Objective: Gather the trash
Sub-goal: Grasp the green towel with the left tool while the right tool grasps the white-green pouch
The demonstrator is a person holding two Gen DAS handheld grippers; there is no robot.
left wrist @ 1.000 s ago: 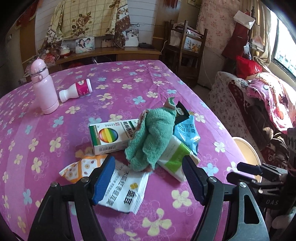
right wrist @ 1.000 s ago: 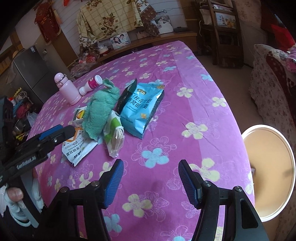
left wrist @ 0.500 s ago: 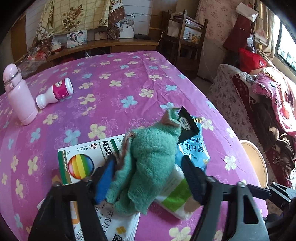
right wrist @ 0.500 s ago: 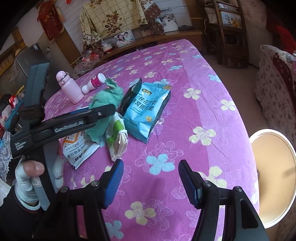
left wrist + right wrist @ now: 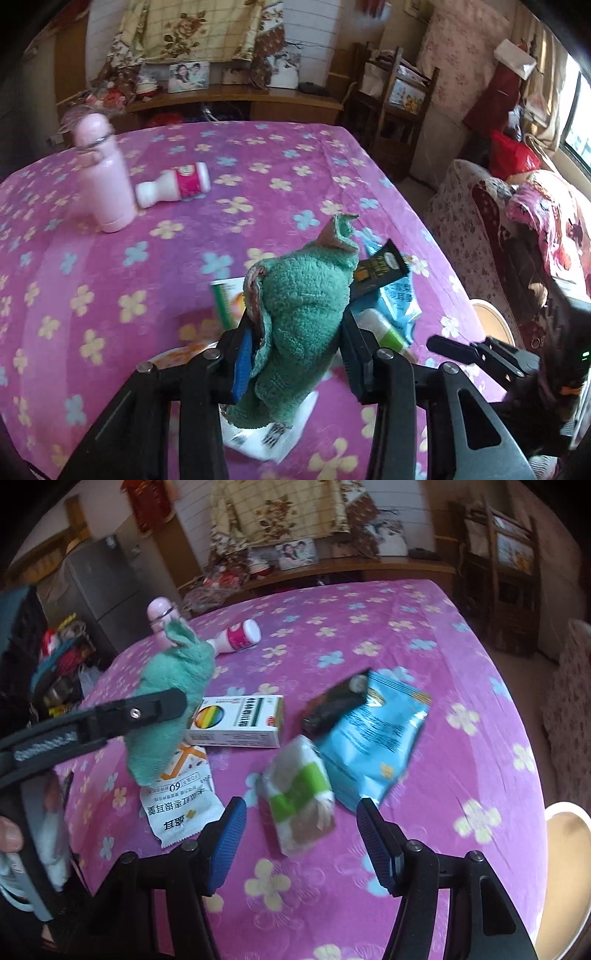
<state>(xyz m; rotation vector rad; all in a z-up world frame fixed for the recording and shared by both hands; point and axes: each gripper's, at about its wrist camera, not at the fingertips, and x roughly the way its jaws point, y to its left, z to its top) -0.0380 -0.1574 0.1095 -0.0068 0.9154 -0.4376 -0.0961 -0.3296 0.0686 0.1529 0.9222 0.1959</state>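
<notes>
pink flask [image 5: 109, 181]: upright on floral tablecloth [image 5: 258, 173] | framed photo [image 5: 188, 75]: shelf behind | wooden chair [image 5: 399, 110]: beyond table

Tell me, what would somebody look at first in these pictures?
Probably the fluffy green towel, pinched in the left gripper, whose fingers have just been closing on it, lifted above the purple flowered tablecloth. Next come the wrappers under it: a blue snack bag, a rainbow-marked box, and a green-and-white packet before the open right gripper.

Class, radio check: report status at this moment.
Left gripper just closed on green towel, lifted. Right gripper open over green-and-white packet. Nothing blocking.
</notes>
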